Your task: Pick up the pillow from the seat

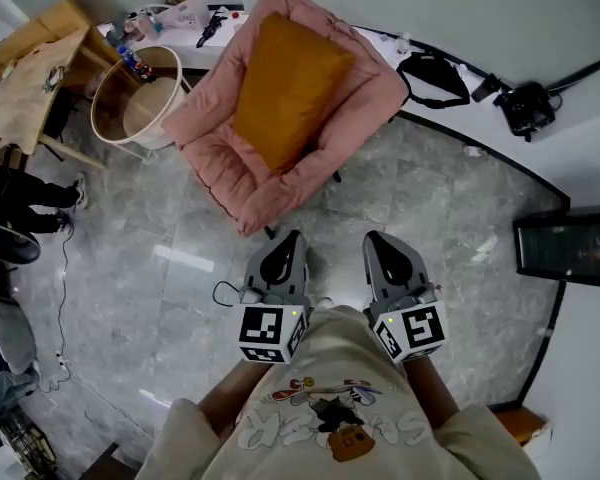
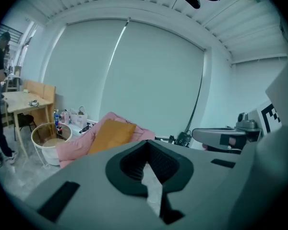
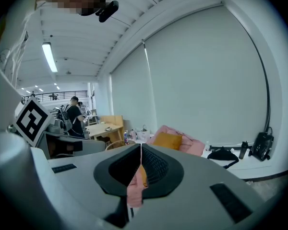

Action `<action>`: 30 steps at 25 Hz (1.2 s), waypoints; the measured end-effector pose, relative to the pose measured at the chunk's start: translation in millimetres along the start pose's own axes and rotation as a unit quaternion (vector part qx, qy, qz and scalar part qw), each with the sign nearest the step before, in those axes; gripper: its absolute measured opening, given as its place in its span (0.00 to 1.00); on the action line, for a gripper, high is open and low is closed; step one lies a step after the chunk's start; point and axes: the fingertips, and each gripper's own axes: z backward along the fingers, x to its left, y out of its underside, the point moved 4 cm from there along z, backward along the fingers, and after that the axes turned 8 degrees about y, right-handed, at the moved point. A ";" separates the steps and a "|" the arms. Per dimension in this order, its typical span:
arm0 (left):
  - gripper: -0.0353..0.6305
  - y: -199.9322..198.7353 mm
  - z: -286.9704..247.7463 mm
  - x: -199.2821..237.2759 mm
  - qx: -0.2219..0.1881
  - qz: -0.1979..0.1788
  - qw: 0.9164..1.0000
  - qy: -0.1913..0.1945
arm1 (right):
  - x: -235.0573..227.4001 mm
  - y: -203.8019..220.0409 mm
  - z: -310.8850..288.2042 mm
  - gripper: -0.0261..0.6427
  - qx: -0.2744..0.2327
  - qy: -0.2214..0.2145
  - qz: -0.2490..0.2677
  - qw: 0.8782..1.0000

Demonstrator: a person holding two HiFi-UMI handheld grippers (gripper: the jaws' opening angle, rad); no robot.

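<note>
An orange pillow [image 1: 288,88] leans against the back of a pink padded chair [image 1: 220,163] at the top middle of the head view. My left gripper [image 1: 292,236] and right gripper [image 1: 372,238] hover side by side above the grey floor, a short way in front of the chair's front edge. Both are shut with nothing between the jaws. The left gripper view shows the pillow [image 2: 113,134] on the chair [image 2: 74,146] past the shut left gripper [image 2: 146,143]. In the right gripper view the pillow [image 3: 167,140] lies beyond the shut right gripper [image 3: 141,146].
A round basket table [image 1: 135,98] stands left of the chair, with a wooden table [image 1: 35,73] further left. A black bag [image 1: 435,73] and a camera bag [image 1: 528,106] lie on the white ledge at right. A person's legs [image 1: 25,196] are at the left edge. A dark box [image 1: 570,248] sits far right.
</note>
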 end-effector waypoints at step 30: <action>0.06 -54.1 -73.7 153.2 -0.003 0.018 1.000 -0.009 | 19.9 -49.7 -198.3 0.07 0.040 -0.020 0.032 0.999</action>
